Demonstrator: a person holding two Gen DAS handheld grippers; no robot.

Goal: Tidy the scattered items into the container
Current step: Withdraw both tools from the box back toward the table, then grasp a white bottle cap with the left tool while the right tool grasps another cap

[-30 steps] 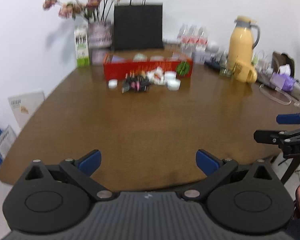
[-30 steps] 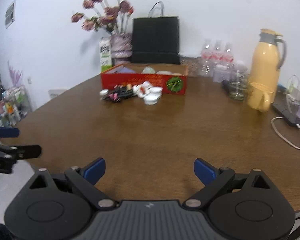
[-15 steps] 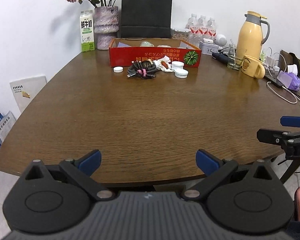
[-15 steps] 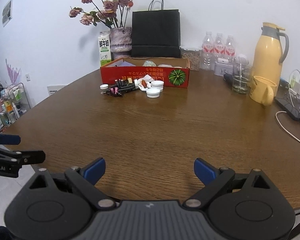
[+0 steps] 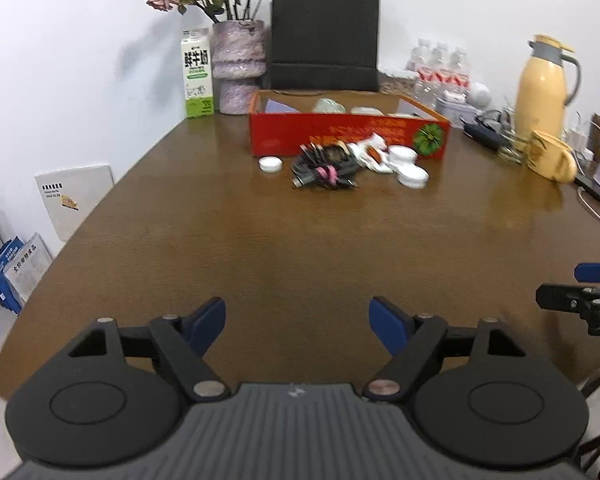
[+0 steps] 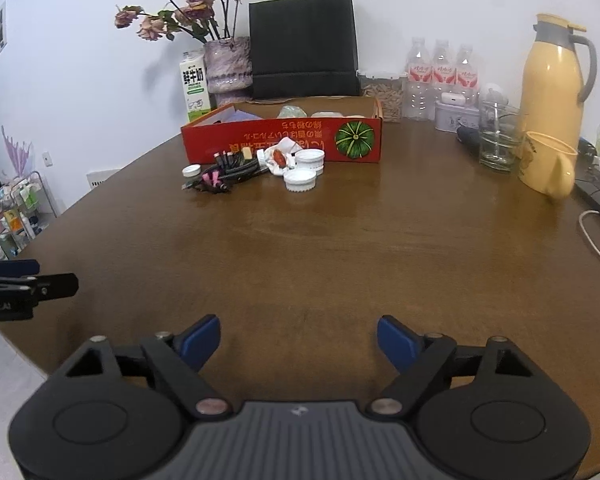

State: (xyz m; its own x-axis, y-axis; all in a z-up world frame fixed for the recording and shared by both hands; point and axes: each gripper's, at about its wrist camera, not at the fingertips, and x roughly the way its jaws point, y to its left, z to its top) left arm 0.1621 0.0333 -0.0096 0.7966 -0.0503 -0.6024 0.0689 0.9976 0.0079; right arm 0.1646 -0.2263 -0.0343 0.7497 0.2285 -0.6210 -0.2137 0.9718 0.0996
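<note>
On the far left of the table [image 6: 340, 240] stands a milk carton [image 6: 195, 86], then a vase [image 6: 227, 66] of dried roses and a black bag [image 6: 303, 46] against the wall. Before the bag lies the red box [image 6: 284, 140], the container, with a few things already inside. Just in front of its near wall sits the scattered heap: a small white cap [image 6: 191, 171] at the left, a cable bundle [image 6: 230, 170] with pink ties, a crumpled wrapper [image 6: 278, 159], then two white lids [image 6: 300, 180], one nearer, one touching the box. Further right come water bottles [image 6: 440, 76], a glass [image 6: 498, 142], a yellow mug [image 6: 548, 168] and a yellow flask [image 6: 556, 76]

The left gripper [image 5: 298, 322] hangs over the near table edge, well apart from the heap, its jaws closing from wide with nothing between them. The right gripper [image 6: 299, 340] sits beside it, likewise closing on empty air
</note>
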